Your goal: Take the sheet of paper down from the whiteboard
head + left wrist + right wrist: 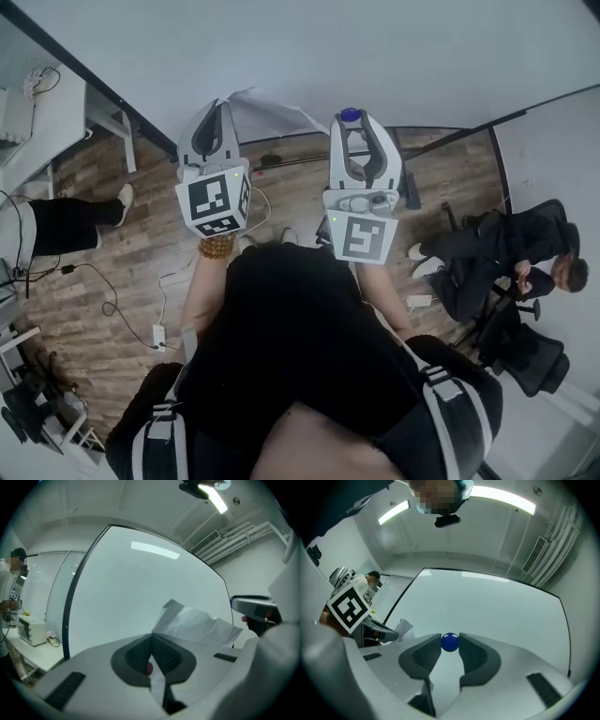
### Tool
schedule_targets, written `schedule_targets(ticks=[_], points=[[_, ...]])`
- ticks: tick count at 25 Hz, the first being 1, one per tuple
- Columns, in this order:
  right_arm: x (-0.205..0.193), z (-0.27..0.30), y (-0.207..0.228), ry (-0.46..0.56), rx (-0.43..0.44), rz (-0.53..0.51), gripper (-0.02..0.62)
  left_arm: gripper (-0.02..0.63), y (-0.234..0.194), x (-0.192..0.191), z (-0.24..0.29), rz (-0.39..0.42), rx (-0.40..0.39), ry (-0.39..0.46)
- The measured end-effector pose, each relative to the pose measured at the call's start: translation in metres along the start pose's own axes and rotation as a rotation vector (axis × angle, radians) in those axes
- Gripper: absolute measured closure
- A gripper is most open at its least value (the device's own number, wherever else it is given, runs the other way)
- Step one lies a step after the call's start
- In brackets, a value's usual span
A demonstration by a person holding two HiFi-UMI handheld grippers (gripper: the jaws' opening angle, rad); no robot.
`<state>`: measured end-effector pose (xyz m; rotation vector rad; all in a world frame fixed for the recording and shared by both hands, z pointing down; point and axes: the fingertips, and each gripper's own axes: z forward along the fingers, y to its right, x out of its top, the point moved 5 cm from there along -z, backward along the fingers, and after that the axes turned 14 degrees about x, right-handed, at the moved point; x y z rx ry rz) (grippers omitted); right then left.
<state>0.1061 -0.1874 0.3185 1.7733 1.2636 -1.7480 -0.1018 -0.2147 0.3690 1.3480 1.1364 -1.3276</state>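
Note:
The white whiteboard (140, 583) fills the space in front of both grippers. A crumpled white sheet of paper (197, 623) stands off the board, and my left gripper (152, 637) is shut on its lower edge. In the head view the paper (267, 114) sticks out to the right of the left gripper (223, 105). My right gripper (450, 643) is shut on a small blue round magnet (450, 642), close to the board (487, 606). The head view shows that magnet (350, 114) at the tip of the right gripper (351, 122). The two grippers are side by side.
A person sits in an office chair (511, 267) at the right. A white desk (56, 112) stands at the left, with cables (112, 295) on the wooden floor. Another person (10, 581) stands by a counter left of the board.

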Motion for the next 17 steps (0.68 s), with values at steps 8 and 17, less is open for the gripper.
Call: schedule_targets(ticks=[8,17], points=[[0.010,-0.001,-0.008,0.027,0.010,-0.010,0.480,0.598,0.002,0.008,0.007,0.010,-0.008,0.021],[0.022,0.002,-0.019,0.062,0.034,-0.043,0.480,0.598,0.017,0.019,0.019,-0.013,-0.031,0.037]])
